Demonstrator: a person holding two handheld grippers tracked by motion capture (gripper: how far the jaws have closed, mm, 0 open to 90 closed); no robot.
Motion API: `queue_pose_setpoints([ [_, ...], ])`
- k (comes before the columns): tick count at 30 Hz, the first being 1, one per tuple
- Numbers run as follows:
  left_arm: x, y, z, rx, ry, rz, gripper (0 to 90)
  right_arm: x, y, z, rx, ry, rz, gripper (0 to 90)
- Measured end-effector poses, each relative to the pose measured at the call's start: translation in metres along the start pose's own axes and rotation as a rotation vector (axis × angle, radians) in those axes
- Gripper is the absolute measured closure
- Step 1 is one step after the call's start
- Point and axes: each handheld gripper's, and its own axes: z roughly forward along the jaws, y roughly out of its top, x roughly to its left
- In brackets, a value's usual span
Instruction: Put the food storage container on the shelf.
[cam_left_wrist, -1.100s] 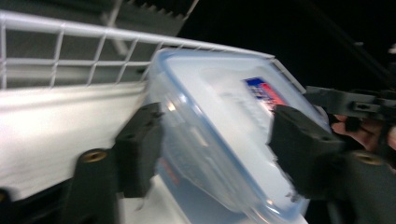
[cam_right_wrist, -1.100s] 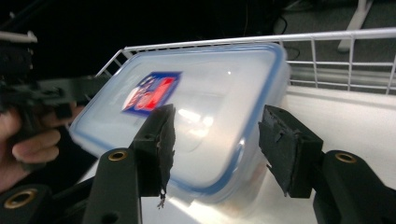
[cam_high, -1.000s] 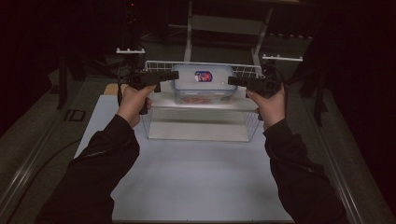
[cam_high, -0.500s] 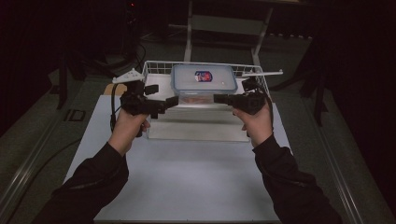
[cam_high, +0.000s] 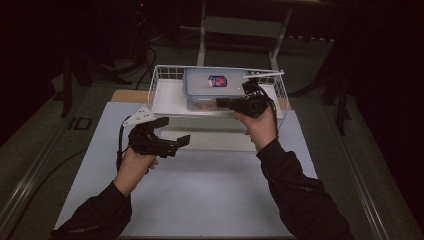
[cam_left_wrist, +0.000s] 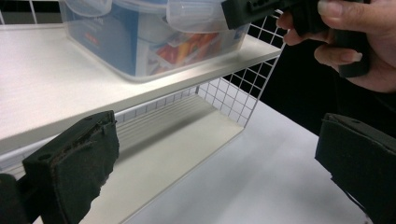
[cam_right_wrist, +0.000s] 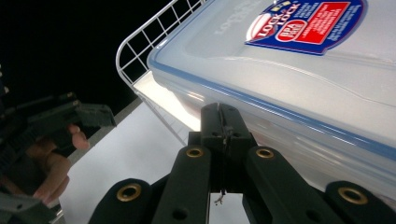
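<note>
A clear plastic container (cam_high: 212, 87) with a blue-edged lid and a red and blue label sits on the upper shelf of a white wire rack (cam_high: 165, 75). My right gripper (cam_high: 221, 103) is shut, its tip against the container's front wall just under the lid. In the right gripper view the closed jaws (cam_right_wrist: 223, 126) rest against the container (cam_right_wrist: 299, 60). My left gripper (cam_high: 174, 132) is open and empty, low in front of the rack's left half. The left gripper view has its wide-apart jaws (cam_left_wrist: 215, 172) facing the rack's lower level, with the container (cam_left_wrist: 140, 42) up on the shelf (cam_left_wrist: 46, 84).
The rack stands at the far end of a white table mat (cam_high: 200, 200). Dark floor and stand legs (cam_high: 202, 35) lie beyond the table. The hand holding the right gripper (cam_left_wrist: 355, 46) hangs at the rack's near right corner.
My left gripper has dropped away from the container, moved left and toward the person, and stands open. The right gripper has shifted slightly right along the container's front.
</note>
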Motion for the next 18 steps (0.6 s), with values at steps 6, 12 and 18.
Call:
queue_pose_setpoints([
  [6, 0.000, -0.001, 0.001, 0.005, 0.000, 0.004, 0.0, -0.004, 0.004, 0.007, -0.001, 0.005, 0.020, 90.0],
  [12, -0.002, 0.002, 0.002, -0.016, -0.009, 0.010, 0.0, 0.002, 0.007, 0.006, 0.008, -0.002, 0.004, 86.5],
  [18, -0.010, -0.001, 0.001, -0.024, -0.011, 0.026, 0.0, 0.017, -0.011, -0.005, -0.006, 0.033, -0.075, 56.7],
])
